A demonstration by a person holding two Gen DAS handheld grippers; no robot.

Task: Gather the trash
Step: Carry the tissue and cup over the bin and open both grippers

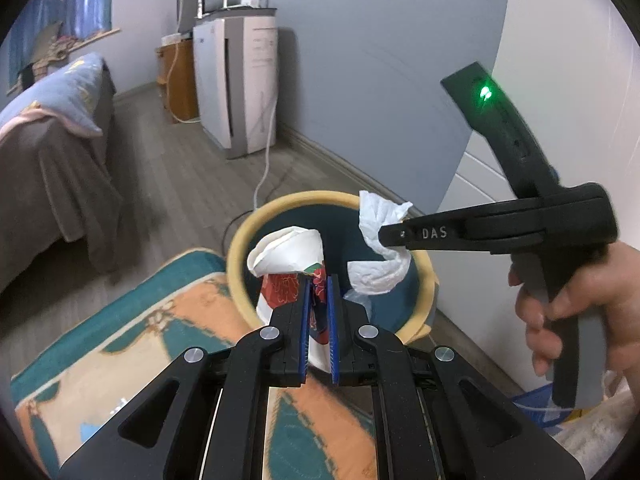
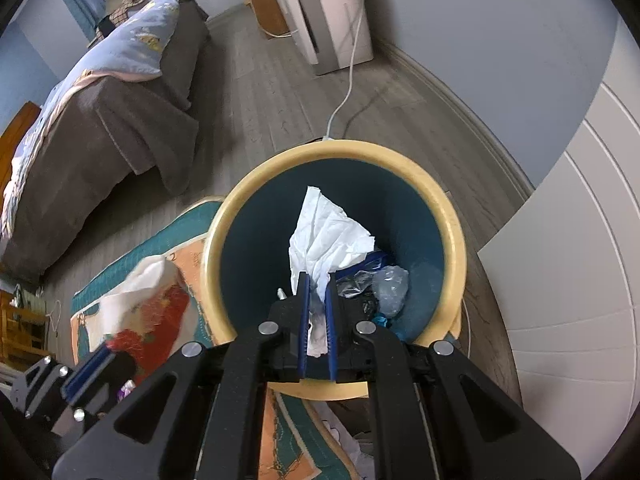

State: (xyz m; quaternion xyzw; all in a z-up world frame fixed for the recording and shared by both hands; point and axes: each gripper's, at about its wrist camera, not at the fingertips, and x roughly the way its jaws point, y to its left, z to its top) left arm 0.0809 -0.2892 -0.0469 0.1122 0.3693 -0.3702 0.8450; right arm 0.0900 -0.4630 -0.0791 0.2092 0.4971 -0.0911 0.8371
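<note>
Yellow-rimmed bin (image 2: 240, 208): teal inside, standing on the wood floor (image 2: 256, 92) by the edge of a teal and orange rug (image 1: 132, 340); near the wall.
Bin contents: crumpled clear plastic (image 2: 390, 286) and dark scraps at the bottom, seen from the right wrist.
Left gripper (image 1: 319, 320): blue pads pressed in on a crushed paper cup (image 1: 288, 264), white with a red flower print; the cup sits over the near rim of the bin.
Right gripper (image 2: 316, 320): pads clamped on a crumpled white tissue (image 2: 328, 236), which sticks up past the fingertips, directly above the bin's opening.
Right gripper from the left wrist: it reaches in from the right side, the tissue hanging at its tip over the far side of the bin; a green light (image 1: 485, 93) glows on its upper part.
Hand (image 1: 580, 304): wrapped around the right gripper's grey handle.
Cup and tissue: side by side over the bin, apart, the cup to the left.
Room: bed (image 2: 100, 120) with a brown cover and blue pillow to the left; white appliance (image 1: 236, 80) against the far wall, its white cable (image 2: 348, 80) trailing across the floor toward the bin.
</note>
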